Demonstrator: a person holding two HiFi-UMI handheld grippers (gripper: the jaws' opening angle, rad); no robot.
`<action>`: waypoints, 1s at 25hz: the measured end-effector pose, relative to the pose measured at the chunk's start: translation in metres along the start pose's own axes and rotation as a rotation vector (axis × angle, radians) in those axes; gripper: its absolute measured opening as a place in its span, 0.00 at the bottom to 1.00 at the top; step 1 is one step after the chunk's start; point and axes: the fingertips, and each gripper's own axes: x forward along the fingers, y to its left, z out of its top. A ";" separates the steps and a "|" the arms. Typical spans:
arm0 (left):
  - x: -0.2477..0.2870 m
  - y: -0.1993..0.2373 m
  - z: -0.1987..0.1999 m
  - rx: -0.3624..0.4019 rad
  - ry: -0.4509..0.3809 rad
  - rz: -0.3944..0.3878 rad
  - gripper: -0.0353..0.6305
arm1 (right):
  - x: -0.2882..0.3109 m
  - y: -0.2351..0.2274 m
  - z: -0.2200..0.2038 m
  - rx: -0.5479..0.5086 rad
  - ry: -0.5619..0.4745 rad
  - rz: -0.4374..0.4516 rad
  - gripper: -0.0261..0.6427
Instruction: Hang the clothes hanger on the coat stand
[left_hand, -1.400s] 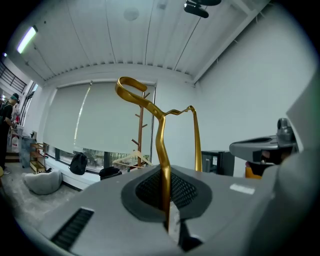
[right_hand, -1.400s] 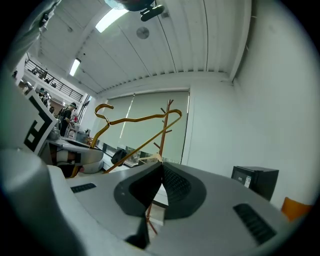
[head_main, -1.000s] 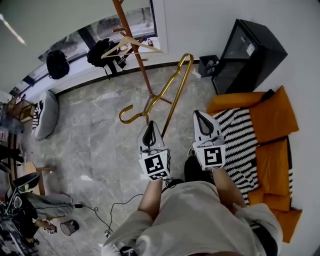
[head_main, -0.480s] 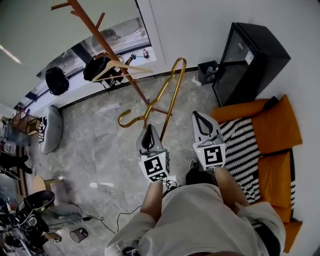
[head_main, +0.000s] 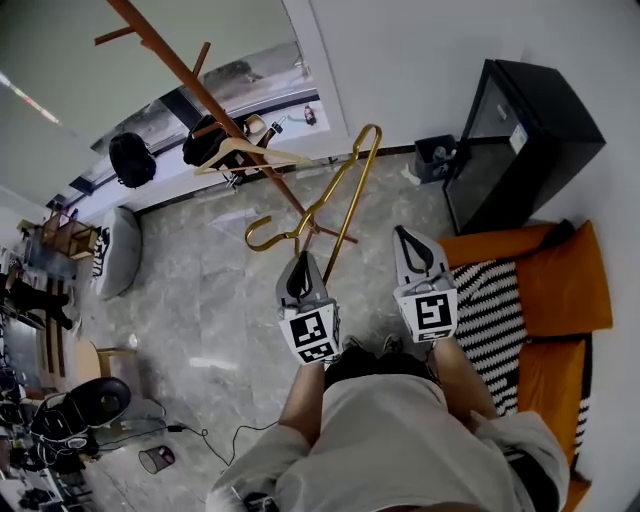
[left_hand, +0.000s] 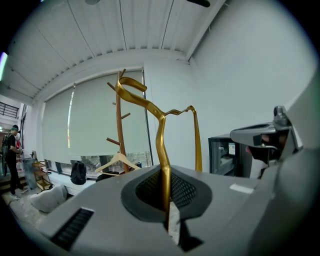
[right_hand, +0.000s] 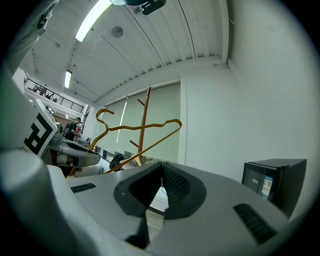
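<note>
Setting: looking steeply down on a person standing on a grey marble floor, a black mini fridge (head_main: 525, 135) and an orange sofa (head_main: 560, 285) lying to the right.
Left gripper (head_main: 303, 262): clamping tight on one thin bar of the gold metal clothes hanger (left_hand: 162, 150), jaws closed around it, holding it out ahead.
Right gripper (right_hand: 161, 175): riding beside the left one with jaws pressed together, gripping nothing, touching nothing.
Hanger position: hanging in the air above the floor, its curled hook pointing left in the head view, its frame reaching out toward the wall.
Coat stand (left_hand: 119, 135): standing ahead by the window, a brown wooden pole with short pegs, well apart from the gold hanger.
Already on the stand: a pale wooden hanger (head_main: 280, 152) and a dark garment or bag, hanging from lower pegs.
Progress: judging the task as partway, with the hanger gripped and carried but not yet on any peg.
Remaining: closing the gap to the stand, raising the hook over a free peg, letting go.
</note>
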 end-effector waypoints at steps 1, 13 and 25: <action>0.005 0.001 -0.001 0.004 0.004 0.002 0.06 | 0.005 -0.002 -0.001 0.000 0.000 0.003 0.05; 0.098 0.041 -0.003 0.058 0.117 0.012 0.06 | 0.111 -0.013 0.002 -0.181 0.017 0.103 0.05; 0.192 0.113 0.015 0.188 0.226 -0.002 0.06 | 0.257 -0.017 0.052 -0.629 0.011 0.206 0.05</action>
